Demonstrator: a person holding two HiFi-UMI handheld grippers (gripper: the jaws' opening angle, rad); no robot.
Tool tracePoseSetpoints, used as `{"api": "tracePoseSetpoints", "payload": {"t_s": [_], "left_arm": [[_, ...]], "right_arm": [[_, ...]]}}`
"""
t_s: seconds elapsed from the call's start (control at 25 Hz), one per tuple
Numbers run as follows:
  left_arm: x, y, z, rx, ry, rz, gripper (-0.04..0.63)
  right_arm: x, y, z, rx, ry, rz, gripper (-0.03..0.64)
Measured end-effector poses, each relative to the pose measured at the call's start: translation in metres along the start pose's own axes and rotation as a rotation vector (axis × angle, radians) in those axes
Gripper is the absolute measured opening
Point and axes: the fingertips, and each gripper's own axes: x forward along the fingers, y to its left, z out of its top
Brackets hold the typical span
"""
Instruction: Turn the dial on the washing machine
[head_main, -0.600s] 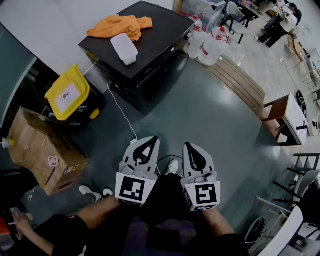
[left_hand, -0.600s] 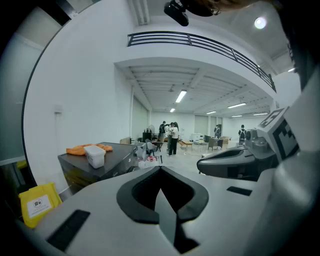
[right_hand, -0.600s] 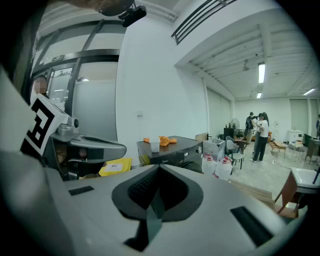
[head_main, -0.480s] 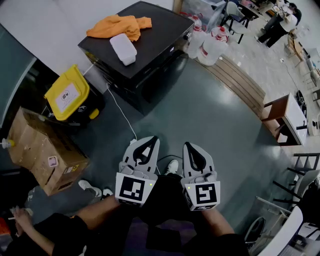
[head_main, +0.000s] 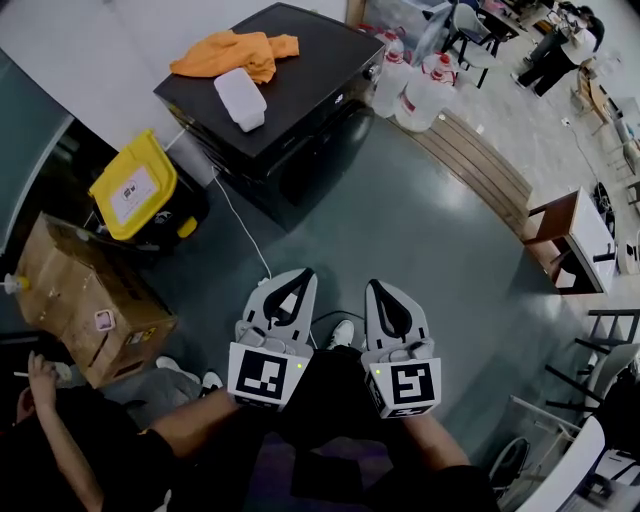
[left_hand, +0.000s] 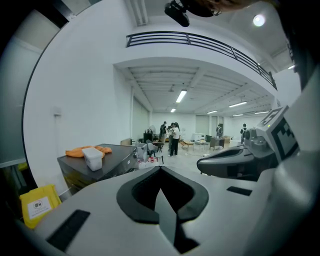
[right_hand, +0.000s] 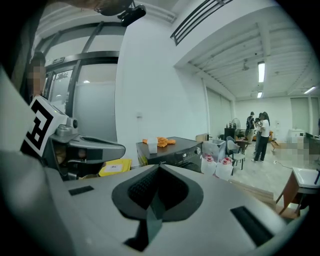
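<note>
**Grey floor, both grippers closed and empty, washer well off at 11 o'clock**

Dark grey floor fills most of the head view. You hold the left gripper (head_main: 299, 273) and the right gripper (head_main: 376, 288) side by side low in the frame, apart from each other, both pointing toward 12 o'clock. The washing machine (head_main: 320, 60), a dark box, stands well apart from them at 11 o'clock, against a pale wall. On its top lie an orange cloth (head_main: 235, 52) and, touching it, a white container (head_main: 242, 97). From your grippers, a yellow-lidded bin (head_main: 135, 185) sits at 10 o'clock and a cardboard box (head_main: 85, 300) at 9 o'clock. Two water jugs (head_main: 425, 90) stand at 1 o'clock, just beside the machine. A white cable (head_main: 243, 222) runs over the floor from the machine toward the left gripper.

Your left gripper view shows its jaws together, tips meeting, with nothing between them. The machine stands at 10 o'clock beyond the tips, and its front is too dark there to pick out the dial. The right gripper shows at 3 o'clock.

Your right gripper view shows those jaws together too, and empty. The machine stands at 12 o'clock just above the tips, well away. The dial (right_hand: 199, 149) appears as a small pale knob at the right end of its front panel. The left gripper shows at 9 o'clock.
</note>
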Motion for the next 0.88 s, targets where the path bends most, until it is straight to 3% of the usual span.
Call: {"api": "tracePoseSetpoints", "payload": {"t_s": [0.24, 0.88], "left_arm": [[0.015, -0.013, 0.014, 0.034, -0.037, 0.030, 0.014], [0.075, -0.073, 0.036, 0.045, -0.037, 0.036, 0.014]], "right_arm": [[-0.006, -0.026, 0.000, 0.007, -0.016, 0.008, 0.015], [-0.015, -0.106, 0.008, -0.040, -0.030, 0.024, 0.015]]}}
